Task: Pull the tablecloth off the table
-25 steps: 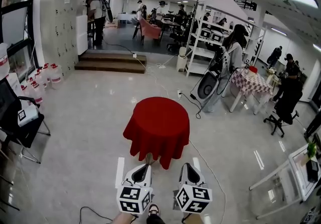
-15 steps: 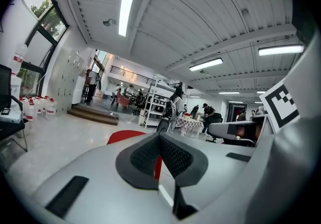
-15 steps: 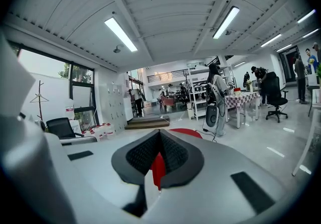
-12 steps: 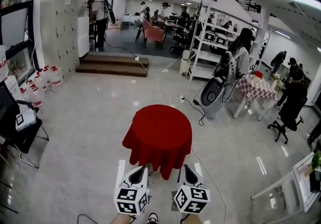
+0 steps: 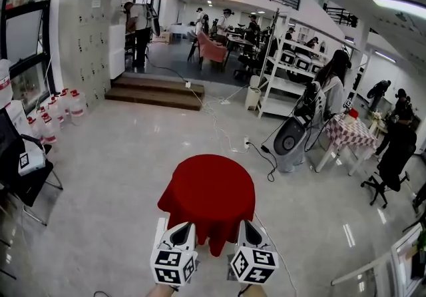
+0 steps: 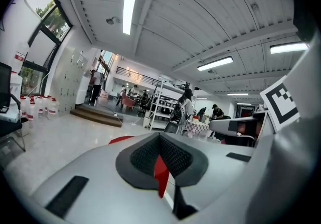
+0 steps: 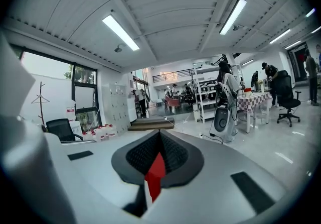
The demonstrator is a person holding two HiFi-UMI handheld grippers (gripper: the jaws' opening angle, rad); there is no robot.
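Observation:
A red tablecloth [image 5: 208, 192] drapes over a small round table in the middle of the floor, hanging nearly to the ground. My left gripper [image 5: 187, 226] and right gripper [image 5: 247, 224] are side by side at the bottom of the head view, their tips pointing at the cloth's near hem. Both are shut with nothing held. In the left gripper view the left gripper [image 6: 159, 135] shows a red sliver of tablecloth [image 6: 161, 170] beyond its closed jaws. The right gripper [image 7: 159, 133] shows the same red tablecloth [image 7: 156, 174] past its tips. Whether either tip touches the cloth I cannot tell.
A black chair [image 5: 20, 172] and several water bottles [image 5: 60, 108] stand at the left. Steps [image 5: 156, 91] lie behind. A cable [image 5: 226, 139] runs over the floor to a person with equipment [image 5: 323, 99]. A checked table [image 5: 353, 132] and an office chair [image 5: 389, 162] are at the right.
The table has come nearer and lower in the head view. Both grippers have moved forward together, and their tips now reach the cloth's near hem.

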